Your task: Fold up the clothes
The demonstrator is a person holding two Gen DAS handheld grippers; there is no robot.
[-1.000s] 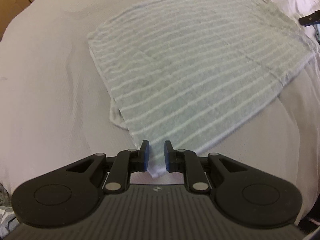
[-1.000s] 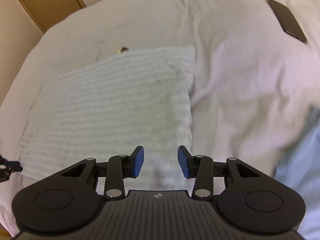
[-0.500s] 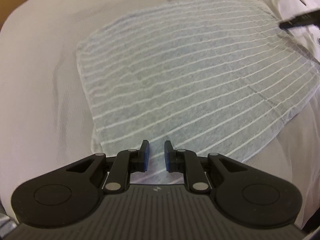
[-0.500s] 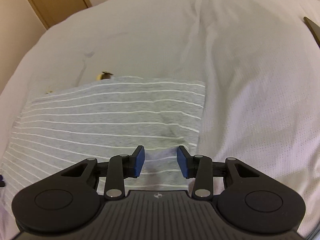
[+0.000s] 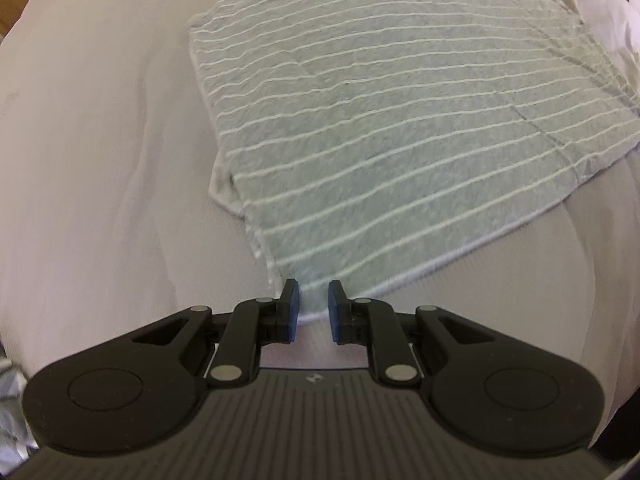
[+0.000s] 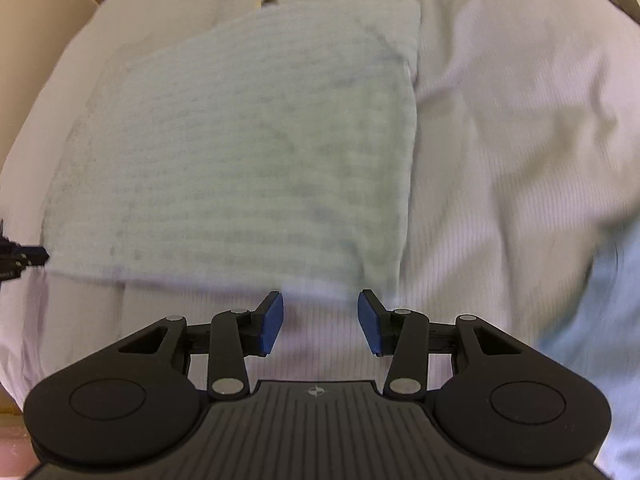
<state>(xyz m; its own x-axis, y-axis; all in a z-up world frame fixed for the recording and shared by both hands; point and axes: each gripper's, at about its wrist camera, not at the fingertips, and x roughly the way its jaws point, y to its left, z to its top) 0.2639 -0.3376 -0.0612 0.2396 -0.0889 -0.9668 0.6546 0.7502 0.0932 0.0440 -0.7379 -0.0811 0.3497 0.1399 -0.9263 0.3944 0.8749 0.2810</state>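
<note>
Pale bedding [image 5: 100, 160] covers the whole work surface, and on it lies the grey striped garment [image 5: 380, 120], folded to a rough rectangle whose white stripes run across the left wrist view. Its near corner reaches down to the left gripper [image 5: 313, 304], which points steeply down with its jaws set narrowly apart; the hem appears to run between the blue pads [image 5: 293, 312], but whether they press on it cannot be told. In the right wrist view the garment [image 6: 248, 140] lies ahead and to the left of the right gripper [image 6: 320, 320], whose jaws are opening over bare sheet, with nothing between them; the near edge of the cloth sits just beyond the fingertips. Judged from this, the next fold turns on that near edge: each tool stands at one of its ends, the left one nearer the cloth, and the garment stretches away from both. Motion blur smears the right wrist view, so stripes and the hem line there are hard to make out. A small yellowish object [image 6: 267, 0] past the far edge is too small to identify, and a light blue fabric [image 6: 600, 340] at the right is cut off by the frame.
</note>
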